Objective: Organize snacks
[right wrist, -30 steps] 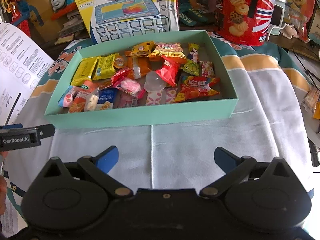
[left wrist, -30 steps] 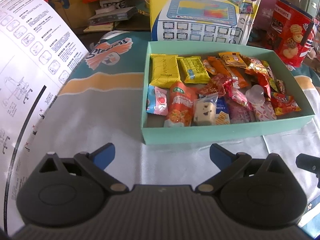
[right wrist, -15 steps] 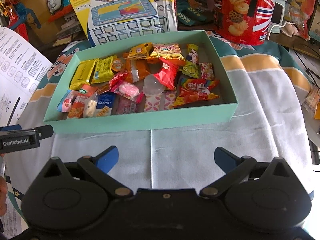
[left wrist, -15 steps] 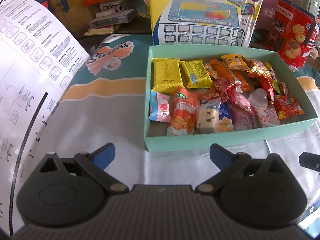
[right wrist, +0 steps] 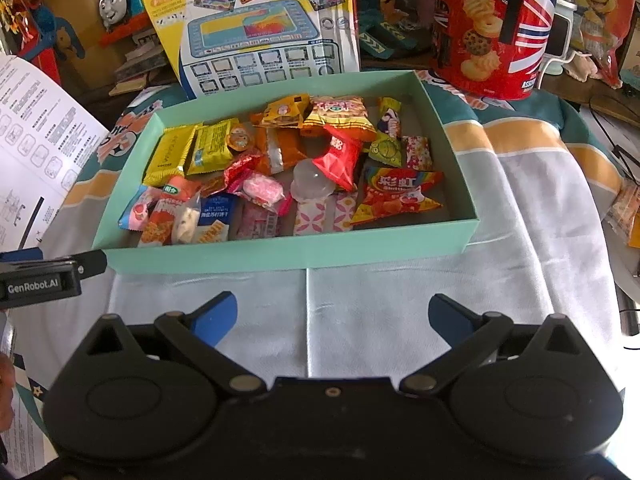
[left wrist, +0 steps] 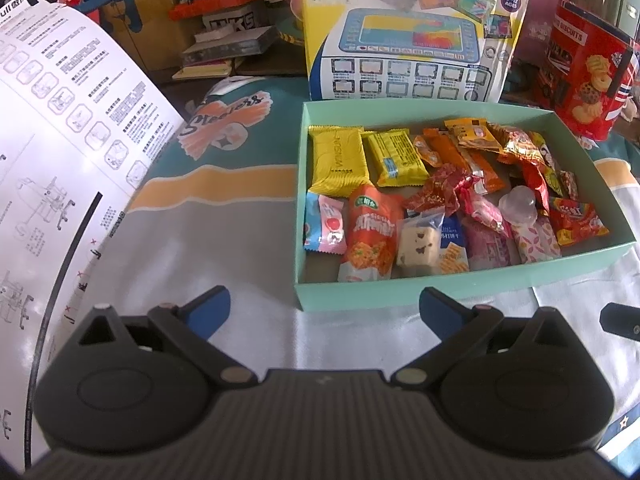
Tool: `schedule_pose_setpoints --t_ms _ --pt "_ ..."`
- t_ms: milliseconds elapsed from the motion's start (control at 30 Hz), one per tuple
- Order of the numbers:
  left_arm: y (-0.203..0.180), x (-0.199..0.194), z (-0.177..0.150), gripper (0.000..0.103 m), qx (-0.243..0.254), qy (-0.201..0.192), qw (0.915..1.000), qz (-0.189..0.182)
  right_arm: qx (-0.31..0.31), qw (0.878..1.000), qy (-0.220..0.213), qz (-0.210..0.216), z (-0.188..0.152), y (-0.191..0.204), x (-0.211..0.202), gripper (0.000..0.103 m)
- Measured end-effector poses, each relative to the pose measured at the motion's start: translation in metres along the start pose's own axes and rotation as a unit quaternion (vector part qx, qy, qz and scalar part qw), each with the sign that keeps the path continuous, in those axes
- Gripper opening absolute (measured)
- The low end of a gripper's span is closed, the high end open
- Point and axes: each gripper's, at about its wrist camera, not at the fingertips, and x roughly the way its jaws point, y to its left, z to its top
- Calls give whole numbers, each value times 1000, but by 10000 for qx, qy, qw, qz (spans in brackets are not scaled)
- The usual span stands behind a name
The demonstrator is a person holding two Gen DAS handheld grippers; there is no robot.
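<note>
A mint-green box [left wrist: 400, 290] [right wrist: 280, 254] sits on the cloth-covered table, filled with several wrapped snacks: yellow wafer packs [left wrist: 338, 160], an orange cracker pack [left wrist: 370, 236], a rainbow candy bag [right wrist: 396, 196] and a clear jelly cup [right wrist: 310, 180]. My left gripper [left wrist: 324, 304] is open and empty, in front of the box's near-left corner. My right gripper [right wrist: 332, 312] is open and empty, in front of the box's near wall. The left gripper's finger shows at the right wrist view's left edge [right wrist: 52, 272].
A white instruction sheet [left wrist: 52, 160] stands at the left. A toy tablet box [left wrist: 412, 48] leans behind the green box. A red biscuit tin [right wrist: 492, 28] stands at the back right. Toys and books clutter the back.
Both grippers have drawn slightly closer to the box and shifted a little; the box sits lower and nearer in both views. Nothing was grasped.
</note>
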Motion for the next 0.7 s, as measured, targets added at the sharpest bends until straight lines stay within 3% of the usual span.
schedule_pose_setpoints --t_ms 700 --pt "-4 -2 -2 103 165 10 9999 -17 74 10000 41 20 -2 -3 1 103"
